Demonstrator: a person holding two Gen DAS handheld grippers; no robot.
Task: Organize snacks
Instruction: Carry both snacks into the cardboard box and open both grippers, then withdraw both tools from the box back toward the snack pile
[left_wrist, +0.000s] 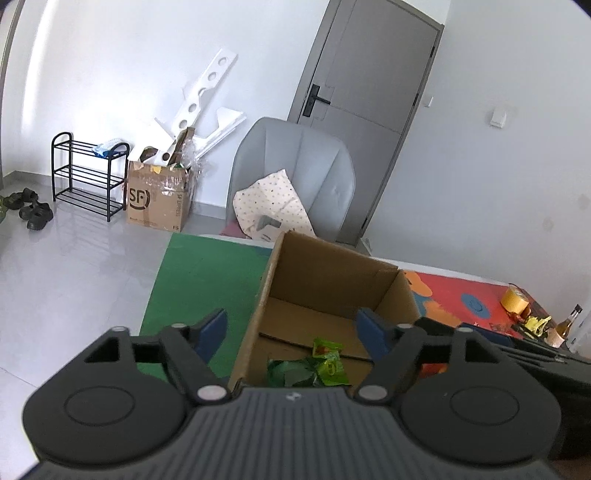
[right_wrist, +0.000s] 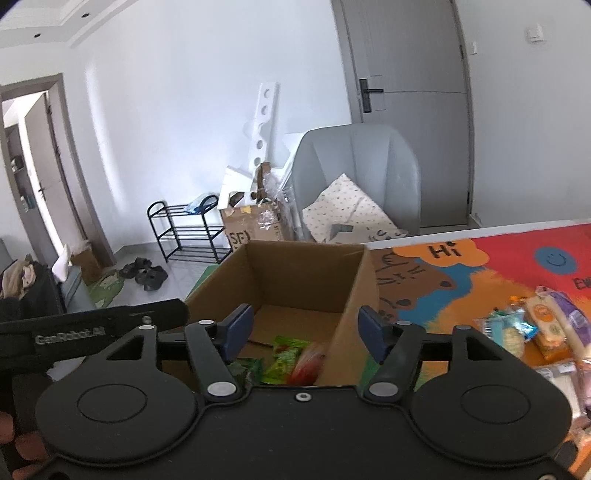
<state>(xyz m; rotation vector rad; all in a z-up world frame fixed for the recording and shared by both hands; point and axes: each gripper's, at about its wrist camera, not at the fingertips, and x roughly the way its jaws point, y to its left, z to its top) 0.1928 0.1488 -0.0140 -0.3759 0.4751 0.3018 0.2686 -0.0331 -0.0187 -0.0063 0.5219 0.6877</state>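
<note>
An open cardboard box stands on the colourful mat, with green snack packets lying on its floor. My left gripper hangs over the box's near left side, open, with nothing between its blue pads. In the right wrist view the same box holds green packets and a blurred red packet. My right gripper is open above the box's near right corner, its pads touching nothing. A pile of several wrapped snacks lies on the mat to the right.
Behind the box stand a grey chair with a spotted cushion, an SF carton and a black shoe rack on the tiled floor. A yellow tape roll and a bottle sit at the mat's far right.
</note>
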